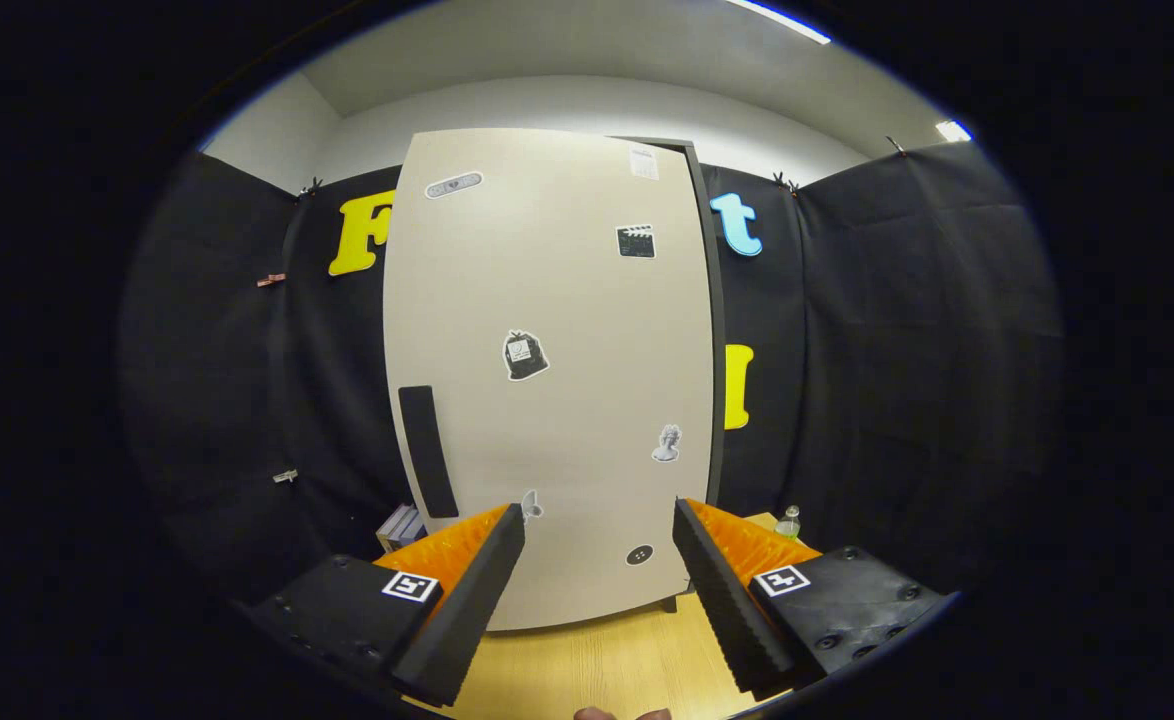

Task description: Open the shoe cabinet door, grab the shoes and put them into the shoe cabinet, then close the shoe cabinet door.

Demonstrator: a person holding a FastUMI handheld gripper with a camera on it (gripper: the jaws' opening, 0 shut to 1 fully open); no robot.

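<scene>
A tall beige shoe cabinet (557,330) stands upright on the wooden surface just beyond my fingers. Its door faces me and looks closed, with a dark frame edge along its right side. A black vertical handle (427,450) sits low on the door's left side. Several small stickers dot the door. My gripper (597,545) is open, with nothing between the black ribbed fingers (467,600). The fingers point at the door's lower part, a short way off it, right of the handle. No shoes are in sight.
The light wooden tabletop (607,665) runs under the fingers up to the cabinet. A small plastic bottle (789,522) stands right of the cabinet's base. A grey stack like books (399,525) rests left of the base. Black cloth walls surround everything.
</scene>
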